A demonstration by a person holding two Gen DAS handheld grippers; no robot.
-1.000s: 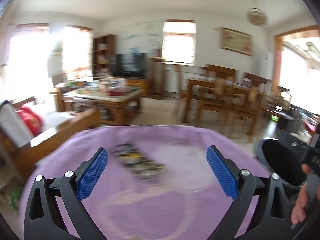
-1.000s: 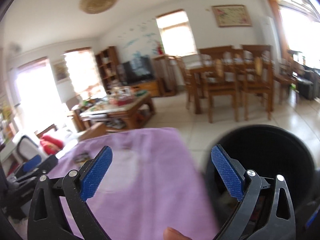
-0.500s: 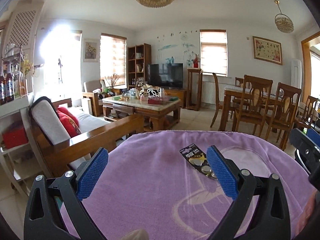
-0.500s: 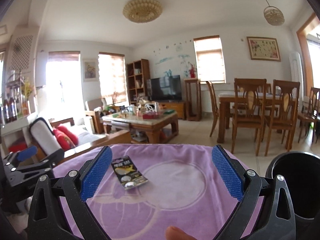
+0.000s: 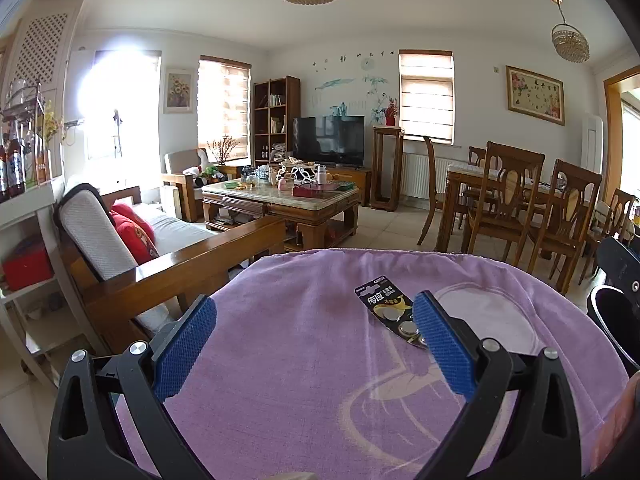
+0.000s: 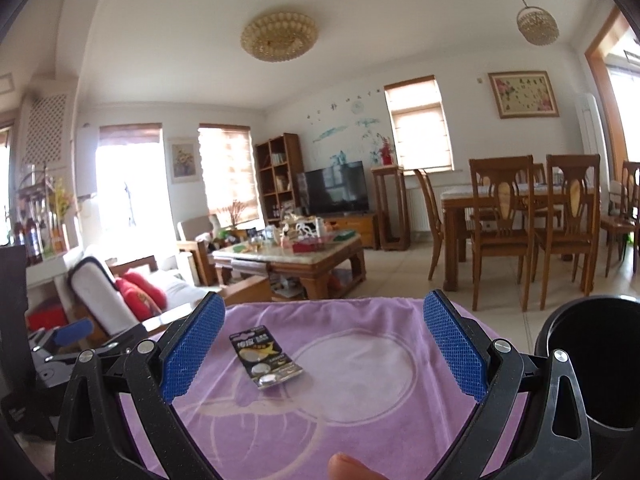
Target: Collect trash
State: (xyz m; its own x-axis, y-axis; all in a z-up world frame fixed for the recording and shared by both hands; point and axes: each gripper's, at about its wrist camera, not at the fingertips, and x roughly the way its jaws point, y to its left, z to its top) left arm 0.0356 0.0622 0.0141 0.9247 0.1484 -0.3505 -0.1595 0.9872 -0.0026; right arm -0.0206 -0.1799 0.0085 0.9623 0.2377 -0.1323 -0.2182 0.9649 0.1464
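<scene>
While the battery card lies flat on the purple cloth, both grippers hang above the cloth with jaws wide apart and hold nothing. From the left wrist view, the left gripper has its right pad covering the card's near corner; whether they touch, I cannot tell. Between the right gripper's fingers the card lies toward the left one. A black bin stands beside the cloth on the right.

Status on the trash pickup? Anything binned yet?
Done: nothing visibly; the black bin beside the table shows no contents from this angle. In hand: nothing. The left gripper and right gripper are both open and empty above the purple cloth. Left: the coin-battery blister pack lies flat on the cloth, ungrasped; it needs picking up and dropping in the bin.
</scene>
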